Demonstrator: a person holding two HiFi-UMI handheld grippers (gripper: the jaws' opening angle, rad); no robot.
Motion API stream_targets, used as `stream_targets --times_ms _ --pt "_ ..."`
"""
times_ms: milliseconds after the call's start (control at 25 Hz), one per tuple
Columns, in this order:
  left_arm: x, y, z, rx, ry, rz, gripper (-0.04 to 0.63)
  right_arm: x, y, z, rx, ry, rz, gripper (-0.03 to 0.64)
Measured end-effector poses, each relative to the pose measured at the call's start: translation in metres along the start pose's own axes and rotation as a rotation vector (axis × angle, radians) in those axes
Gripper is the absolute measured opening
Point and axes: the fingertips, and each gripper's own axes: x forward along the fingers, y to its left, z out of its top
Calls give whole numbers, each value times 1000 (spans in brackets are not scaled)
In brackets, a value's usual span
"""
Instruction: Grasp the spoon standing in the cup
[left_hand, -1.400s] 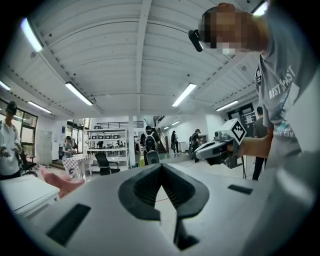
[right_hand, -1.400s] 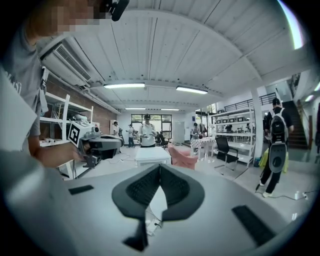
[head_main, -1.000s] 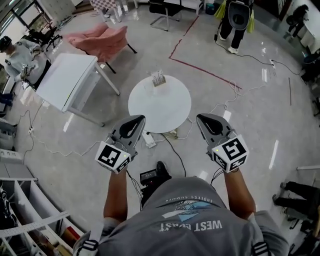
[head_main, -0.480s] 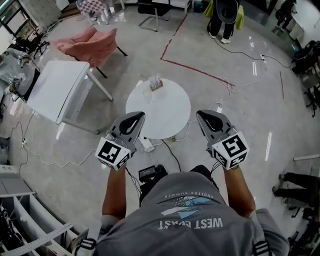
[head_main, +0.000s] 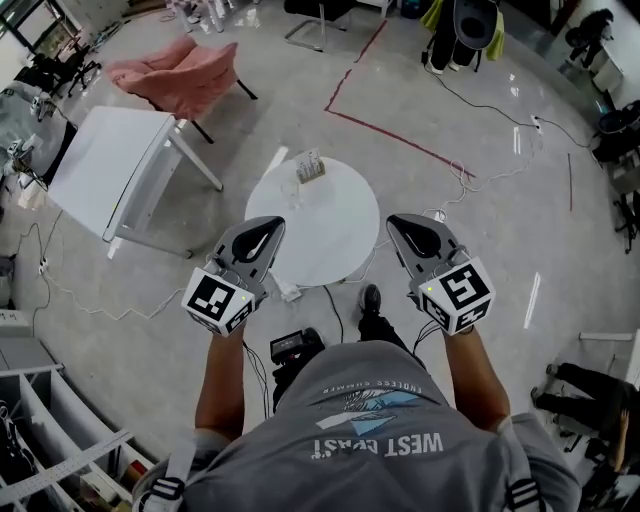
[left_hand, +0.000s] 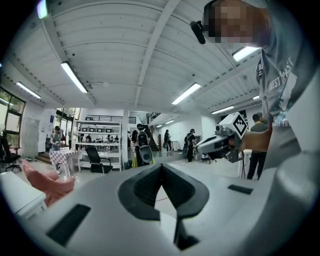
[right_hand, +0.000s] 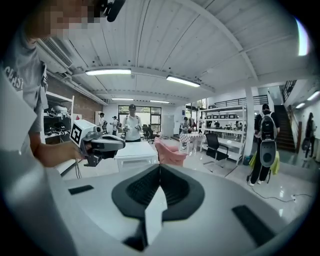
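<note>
1. Cup stands on the far part of the round white table, a little left of the table's middle; thin upright pieces rise from it, too small to tell the spoon among them.
2. Left gripper hangs at the table's near left edge and overlaps that edge in the head view, its tip pointing toward the table's far side; the cup lies ahead of it and slightly to its right, well apart, with bare tabletop between.
3. Its jaws are pressed together with nothing between them; in the left gripper view the two dark pads meet along one line, and only the room shows beyond them, not the table.
4. Right gripper hangs just off the table's near right edge, over the floor; the cup lies ahead and off to its left, farther from it than from the left gripper.
5. Its jaws are likewise closed and empty; the right gripper view shows the pads touching.
6. The two grippers are side by side with the table's near part between them; each appears in the other's view.
7. Left of the round table stands a rectangular white table; a pink armchair sits beyond the round table on the left; a red tape line crosses the floor beyond the round table's right side; a shoe rests on the floor at its near side.
</note>
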Motion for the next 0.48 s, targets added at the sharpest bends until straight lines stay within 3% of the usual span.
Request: stream_targets --times_ms 480 --pt "66 32 9 -22 64 226 5 62 -89 4 -22 12 230 3"
